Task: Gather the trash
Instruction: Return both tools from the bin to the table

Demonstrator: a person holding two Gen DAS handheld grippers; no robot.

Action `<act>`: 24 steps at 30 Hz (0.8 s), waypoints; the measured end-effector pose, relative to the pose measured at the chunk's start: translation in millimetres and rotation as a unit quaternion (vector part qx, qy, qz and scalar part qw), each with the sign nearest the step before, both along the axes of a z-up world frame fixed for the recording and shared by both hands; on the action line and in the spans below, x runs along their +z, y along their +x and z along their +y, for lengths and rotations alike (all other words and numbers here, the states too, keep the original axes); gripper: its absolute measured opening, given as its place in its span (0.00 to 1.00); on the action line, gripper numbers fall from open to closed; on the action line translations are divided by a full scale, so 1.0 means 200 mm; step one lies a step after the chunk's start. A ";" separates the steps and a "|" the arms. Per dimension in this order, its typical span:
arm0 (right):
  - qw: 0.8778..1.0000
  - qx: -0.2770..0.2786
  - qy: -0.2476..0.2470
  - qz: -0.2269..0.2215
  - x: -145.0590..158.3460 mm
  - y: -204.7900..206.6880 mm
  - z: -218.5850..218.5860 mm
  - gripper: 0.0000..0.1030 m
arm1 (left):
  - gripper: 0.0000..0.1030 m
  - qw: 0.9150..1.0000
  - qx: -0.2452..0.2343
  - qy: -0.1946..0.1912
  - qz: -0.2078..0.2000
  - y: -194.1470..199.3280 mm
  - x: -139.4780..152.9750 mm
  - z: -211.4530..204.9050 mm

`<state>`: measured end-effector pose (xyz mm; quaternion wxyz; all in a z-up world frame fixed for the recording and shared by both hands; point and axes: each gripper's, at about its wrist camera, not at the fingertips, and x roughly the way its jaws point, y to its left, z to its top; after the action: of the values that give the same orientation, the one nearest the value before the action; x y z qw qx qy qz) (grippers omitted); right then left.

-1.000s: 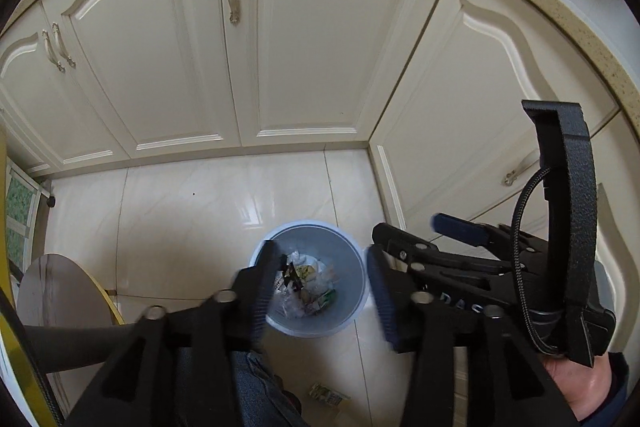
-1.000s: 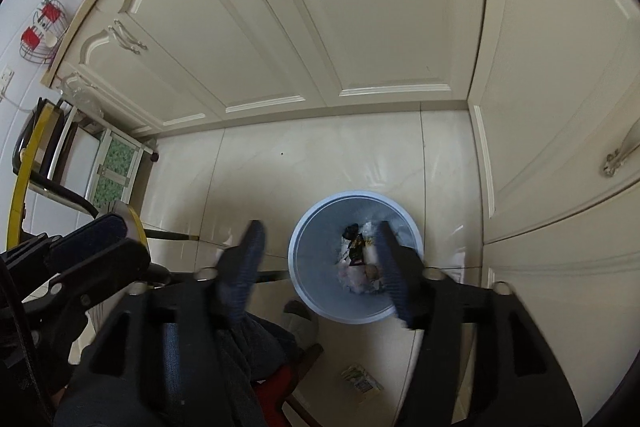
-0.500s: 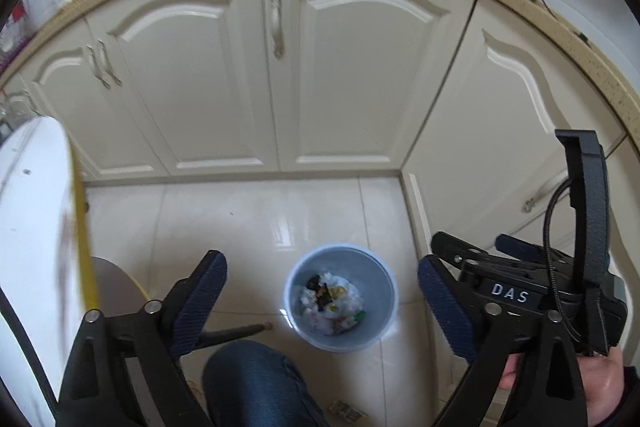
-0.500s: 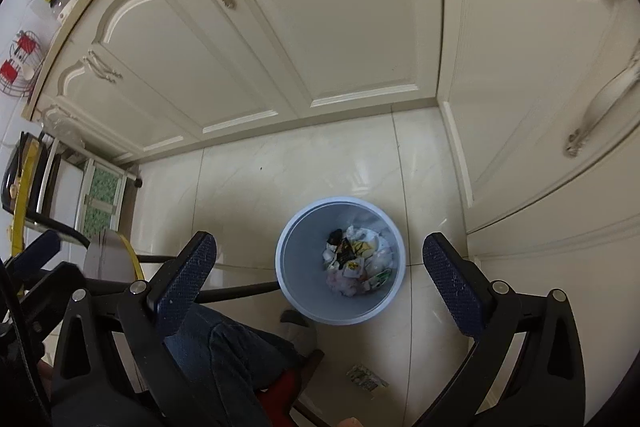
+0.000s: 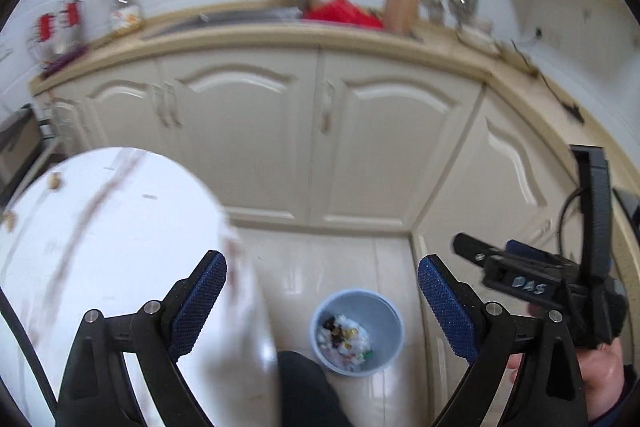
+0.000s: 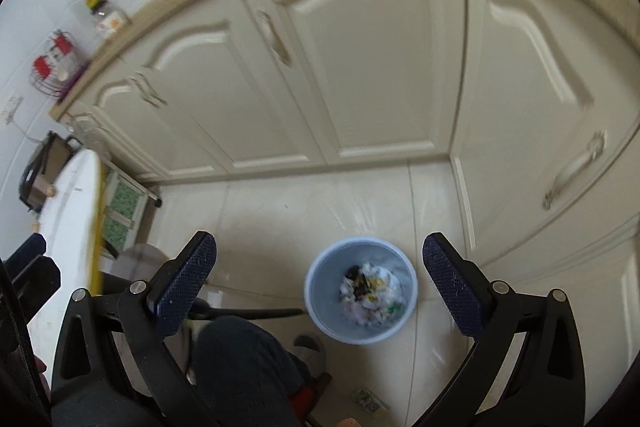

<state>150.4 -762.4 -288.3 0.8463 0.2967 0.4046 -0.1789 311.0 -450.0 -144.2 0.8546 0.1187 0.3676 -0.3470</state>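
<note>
The floor (image 6: 320, 203) is glossy pale tile that mirrors the light; the bin (image 6: 320, 291) looks like smooth matt grey-blue plastic, holding crumpled paper and wrappers (image 6: 370, 293); the cupboard doors (image 6: 360, 67) have a satin cream finish with dull metal handles (image 6: 576, 175); the fingers (image 6: 182, 287) carry rough, pebbled blue pads on matt black plastic.
</note>
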 end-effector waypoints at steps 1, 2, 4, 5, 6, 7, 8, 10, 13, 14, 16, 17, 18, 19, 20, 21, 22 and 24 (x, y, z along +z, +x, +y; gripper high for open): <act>1.000 0.004 -0.005 -0.007 0.04 0.01 0.02 1.00 | 0.92 1.000 0.010 -0.009 -0.008 -0.01 0.04 0.08; 1.000 0.010 -0.013 -0.020 0.11 0.01 0.07 1.00 | 0.92 1.000 0.020 -0.019 -0.016 -0.02 0.08 0.17; 0.999 0.023 -0.024 -0.041 0.23 0.04 0.15 1.00 | 0.92 0.998 0.043 -0.033 -0.031 -0.03 0.15 0.32; 0.998 0.032 -0.032 -0.054 0.31 0.06 0.21 1.00 | 0.92 0.997 0.056 -0.041 -0.040 -0.04 0.19 0.41; 0.996 0.043 -0.040 -0.066 0.38 0.08 0.28 1.00 | 0.92 0.995 0.069 -0.047 -0.048 -0.06 0.21 0.48; 0.995 0.051 -0.046 -0.073 0.42 0.09 0.32 1.00 | 0.92 0.994 0.083 -0.053 -0.055 -0.07 0.25 0.57; 0.993 0.063 -0.054 -0.084 0.49 0.11 0.39 1.00 | 0.92 0.992 0.095 -0.059 -0.063 -0.08 0.27 0.65; 0.988 0.087 -0.067 -0.105 0.61 0.16 0.54 1.00 | 0.92 0.988 0.117 -0.069 -0.079 -0.12 0.32 0.81; 0.980 0.123 -0.082 -0.130 0.74 0.22 0.75 1.00 | 0.93 0.980 0.155 -0.073 -0.104 -0.16 0.38 1.04; 0.976 0.142 -0.091 -0.140 0.80 0.25 0.85 1.00 | 0.94 0.977 0.168 -0.075 -0.111 -0.20 0.38 1.11; 0.969 0.165 -0.099 -0.152 0.85 0.30 0.99 1.00 | 0.98 0.970 0.197 -0.077 -0.121 -0.24 0.39 1.23; 0.965 0.182 -0.104 -0.159 0.89 0.33 1.09 1.00 | 0.99 0.966 0.211 -0.080 -0.125 -0.27 0.38 1.30; 0.961 0.195 -0.109 -0.163 0.91 0.35 1.16 1.00 | 0.99 0.963 0.223 -0.082 -0.125 -0.27 0.39 1.37; 0.957 0.209 -0.113 -0.167 0.93 0.38 1.24 1.00 | 0.99 0.960 0.237 -0.082 -0.124 -0.26 0.38 1.45; 0.951 0.227 -0.120 -0.169 0.95 0.43 1.34 1.00 | 0.99 0.958 0.247 -0.081 -0.122 -0.26 0.37 1.49; 0.948 0.240 -0.125 -0.169 0.95 0.47 1.41 1.00 | 0.99 0.955 0.259 -0.079 -0.120 -0.26 0.36 1.54; 0.945 0.249 -0.127 -0.169 0.95 0.49 1.46 1.00 | 0.99 0.952 0.270 -0.078 -0.117 -0.26 0.35 1.58; 0.939 0.273 -0.130 -0.166 0.94 0.56 1.58 1.00 | 0.99 0.948 0.290 -0.077 -0.109 -0.24 0.32 1.65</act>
<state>263.3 -446.5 -100.5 0.9488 0.0875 0.2974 0.0599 263.7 -119.8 -79.3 0.9598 -0.0217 0.2625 -0.0966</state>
